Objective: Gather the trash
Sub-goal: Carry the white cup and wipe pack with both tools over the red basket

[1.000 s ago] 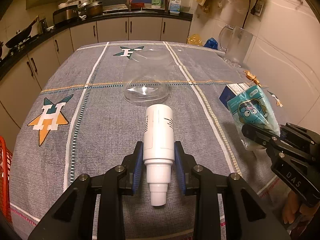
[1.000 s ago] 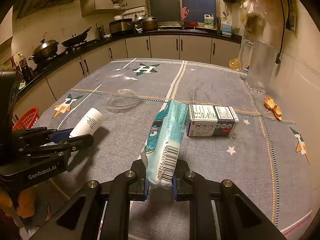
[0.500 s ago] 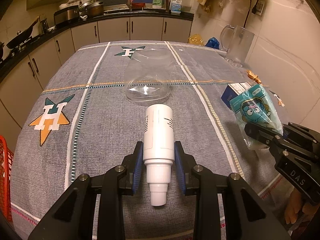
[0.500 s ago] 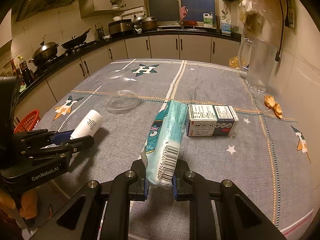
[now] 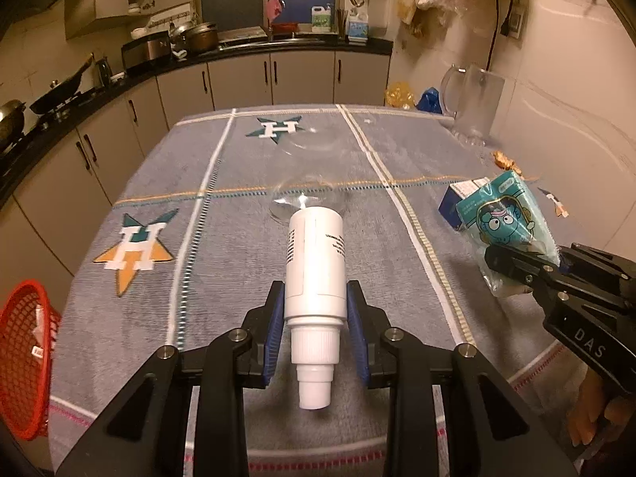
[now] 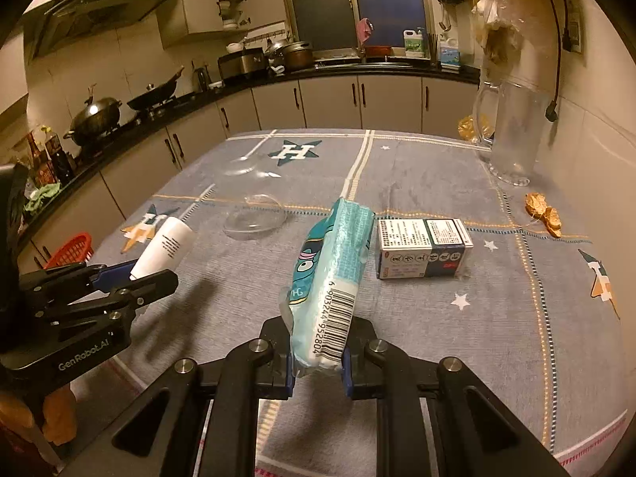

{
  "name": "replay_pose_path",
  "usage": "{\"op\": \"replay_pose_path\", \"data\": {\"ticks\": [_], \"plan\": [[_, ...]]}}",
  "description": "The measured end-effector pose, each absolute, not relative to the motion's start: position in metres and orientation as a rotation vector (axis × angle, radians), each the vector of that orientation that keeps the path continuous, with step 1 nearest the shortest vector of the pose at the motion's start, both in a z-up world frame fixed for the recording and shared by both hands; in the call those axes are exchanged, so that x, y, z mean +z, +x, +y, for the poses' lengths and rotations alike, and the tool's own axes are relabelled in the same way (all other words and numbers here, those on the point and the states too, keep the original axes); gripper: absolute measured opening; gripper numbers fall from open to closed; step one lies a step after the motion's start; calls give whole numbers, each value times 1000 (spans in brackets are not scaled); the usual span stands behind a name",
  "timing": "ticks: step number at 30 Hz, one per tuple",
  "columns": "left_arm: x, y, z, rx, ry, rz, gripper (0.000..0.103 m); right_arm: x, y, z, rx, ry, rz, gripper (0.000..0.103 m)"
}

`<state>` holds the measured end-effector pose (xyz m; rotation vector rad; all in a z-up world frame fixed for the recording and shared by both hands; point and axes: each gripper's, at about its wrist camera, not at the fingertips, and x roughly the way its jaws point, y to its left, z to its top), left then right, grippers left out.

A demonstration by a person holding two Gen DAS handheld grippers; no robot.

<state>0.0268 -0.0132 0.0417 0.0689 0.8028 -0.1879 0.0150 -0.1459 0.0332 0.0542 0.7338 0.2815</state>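
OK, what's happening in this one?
A person is clearing trash off a kitchen table with a tool in each hand. The left tool grips a white bottle, lifted above the cloth. The right tool grips a teal tissue pack, also lifted. A small box, a clear plastic lid and some wrappers remain on the table. A red basket sits beside the table, at left.
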Motion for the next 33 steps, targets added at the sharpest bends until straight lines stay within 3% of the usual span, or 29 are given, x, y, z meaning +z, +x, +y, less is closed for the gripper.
{"op": "replay_pose_path", "data": {"ticks": [33], "plan": [[86,-40,139,-21,-123,694,29,67,-12,5,555,-43,784,18]]}}
